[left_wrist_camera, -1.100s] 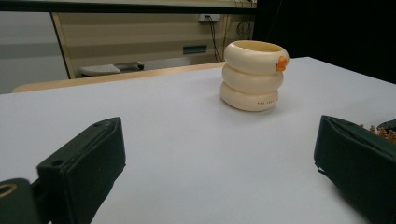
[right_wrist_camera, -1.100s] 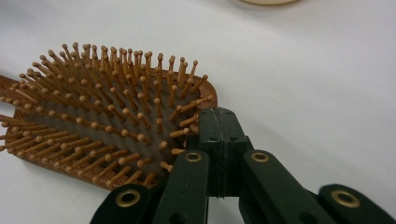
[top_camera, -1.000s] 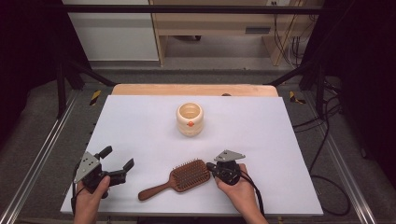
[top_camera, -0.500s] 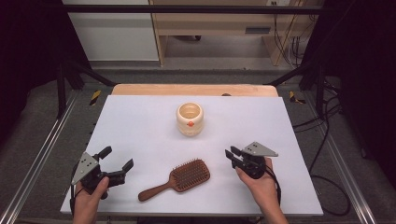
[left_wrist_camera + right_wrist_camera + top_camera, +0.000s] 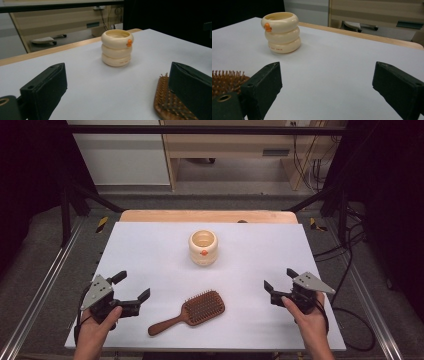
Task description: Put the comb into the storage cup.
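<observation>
High overhead, two low views — shared cup [image 5: 203, 247]

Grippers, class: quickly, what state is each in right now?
Left gripper: jaws open, holding nothing.
Right gripper: jaws just opened, holding nothing.

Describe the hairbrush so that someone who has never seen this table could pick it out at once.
On the white table, look at the near edge, between the two hand-held grippers. The hairbrush lies there flat, bristles up, its handle pointing toward the left gripper. It is reddish-brown wood with a paddle-shaped head, unlike the cream ringed cup standing farther back.
</observation>
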The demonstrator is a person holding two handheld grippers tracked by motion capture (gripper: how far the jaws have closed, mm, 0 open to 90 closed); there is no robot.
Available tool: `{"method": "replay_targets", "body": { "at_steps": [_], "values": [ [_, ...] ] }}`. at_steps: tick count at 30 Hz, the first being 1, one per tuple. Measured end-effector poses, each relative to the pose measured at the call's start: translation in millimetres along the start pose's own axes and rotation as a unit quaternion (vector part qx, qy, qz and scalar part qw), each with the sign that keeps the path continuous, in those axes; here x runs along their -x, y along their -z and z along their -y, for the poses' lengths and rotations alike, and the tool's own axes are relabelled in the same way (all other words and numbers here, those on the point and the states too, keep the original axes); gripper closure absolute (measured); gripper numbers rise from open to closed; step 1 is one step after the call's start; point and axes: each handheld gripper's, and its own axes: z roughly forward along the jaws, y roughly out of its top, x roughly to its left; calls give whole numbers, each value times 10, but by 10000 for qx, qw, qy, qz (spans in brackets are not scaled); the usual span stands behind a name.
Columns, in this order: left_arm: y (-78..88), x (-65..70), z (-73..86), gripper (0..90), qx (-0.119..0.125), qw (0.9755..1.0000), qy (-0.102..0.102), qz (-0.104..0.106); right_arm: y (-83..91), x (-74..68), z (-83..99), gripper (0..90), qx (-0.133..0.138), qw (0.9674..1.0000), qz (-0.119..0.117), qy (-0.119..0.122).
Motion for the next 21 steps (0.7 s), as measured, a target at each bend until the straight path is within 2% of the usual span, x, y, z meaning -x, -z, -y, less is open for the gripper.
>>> {"method": "replay_targets", "body": {
  "at_steps": [1,3,6,10,12,16,20,21],
  "values": [
    [-49,71,-81,23,-76,9999,-113,83,34,18,25,87,45,10000,-43,14],
    [-101,139,-158,23,-193,9995,-171,195,63,31,35,87,107,9999,-75,15],
    [-187,226,-251,25,-536,9978,-234,306,57,29,37,87,168,9998,-87,-22],
    [-293,328,-323,26,-965,9933,-492,407,22,16,84,91,82,9999,-122,41],
    [-332,373,-332,25,-1099,9914,-494,513,11,11,107,91,63,9999,-153,24],
    [-409,450,-297,29,-1472,9855,-521,666,-12,15,134,97,22,9998,-171,20],
    [-459,503,-247,33,-1801,9794,-574,706,-17,7,139,102,16,9998,-194,18],
    [-459,503,-247,35,-1801,9794,-574,706,-23,5,142,102,-2,9998,-203,50]
  ]
}}
